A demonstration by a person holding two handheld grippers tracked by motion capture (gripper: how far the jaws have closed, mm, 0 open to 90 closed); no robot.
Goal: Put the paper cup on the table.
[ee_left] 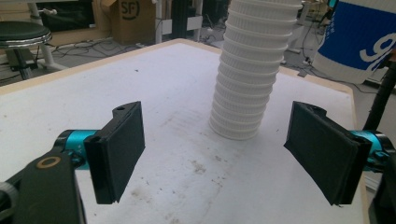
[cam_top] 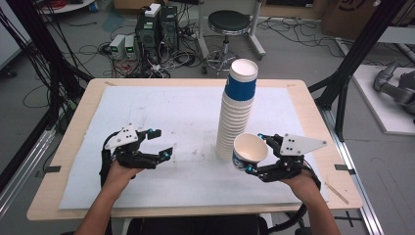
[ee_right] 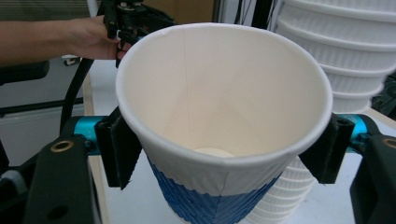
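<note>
The blue-and-white paper cup (cam_top: pixel 250 152) is hanging just beside the foot of the cup stack (cam_top: pixel 237 111), tipped mouth-up toward the person, with the right gripper (cam_top: pixel 256 152) pinching it below the rim. Keeping that squeeze light is sparing the thin wall; carrying it well off the leaning stack is wise. The left gripper (cam_top: pixel 161 143) is hovering over the white tabletop (cam_top: pixel 161 105), fingers (ee_left: pixel 116 150) spread wide
</note>
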